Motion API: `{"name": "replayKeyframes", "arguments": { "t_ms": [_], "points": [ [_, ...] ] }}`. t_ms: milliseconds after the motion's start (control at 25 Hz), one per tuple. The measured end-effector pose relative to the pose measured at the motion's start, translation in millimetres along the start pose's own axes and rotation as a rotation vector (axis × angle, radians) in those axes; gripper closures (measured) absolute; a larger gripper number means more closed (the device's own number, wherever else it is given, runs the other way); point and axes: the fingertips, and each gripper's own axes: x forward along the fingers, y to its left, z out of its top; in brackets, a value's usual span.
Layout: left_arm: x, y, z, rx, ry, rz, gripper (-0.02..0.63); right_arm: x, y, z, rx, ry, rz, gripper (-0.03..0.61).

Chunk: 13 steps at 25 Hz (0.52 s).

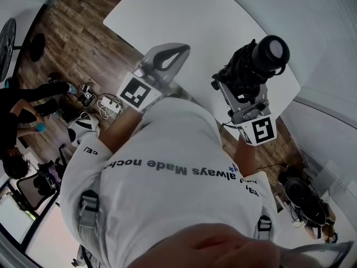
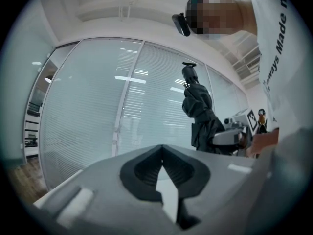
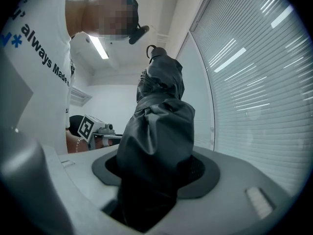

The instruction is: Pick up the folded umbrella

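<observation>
The folded umbrella (image 3: pixel 159 111) is pinched upright between the right gripper's (image 3: pixel 157 163) jaws; the left gripper's (image 2: pixel 161 150) jaws are pressed together.

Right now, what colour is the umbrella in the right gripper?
The folded umbrella is plain black, no pattern; the right gripper view shows it best.

1. The head view looks steeply down over the person's white printed T-shirt (image 1: pixel 167 166) onto the grey left gripper (image 1: pixel 179 50), the grey right gripper (image 1: pixel 245 74) and the white table (image 1: pixel 184 10).
2. The left gripper view looks level, close along its jaws; the black folded umbrella (image 2: pixel 199 114) stands far right.
3. The right gripper view looks level, that umbrella very near; the left gripper's marker cube (image 3: pixel 86 127) shows at left.
4. All three share the T-shirt.
</observation>
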Motion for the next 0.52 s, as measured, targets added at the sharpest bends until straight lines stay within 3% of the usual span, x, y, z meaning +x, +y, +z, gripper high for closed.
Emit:
{"name": "replayKeyframes", "arguments": {
  "t_ms": [200, 520],
  "points": [
    [1.6, -2.5, 4.6, 0.006, -0.033, -0.01, 0.614, -1.5, 0.7, -1.1, 0.008, -0.004, 0.004, 0.31],
    [-1.5, 0.4, -1.5, 0.011, -0.02, -0.011, 0.614, -0.6, -0.4, -5.6, 0.021, -0.007, -0.003, 0.31]
  ]
}}
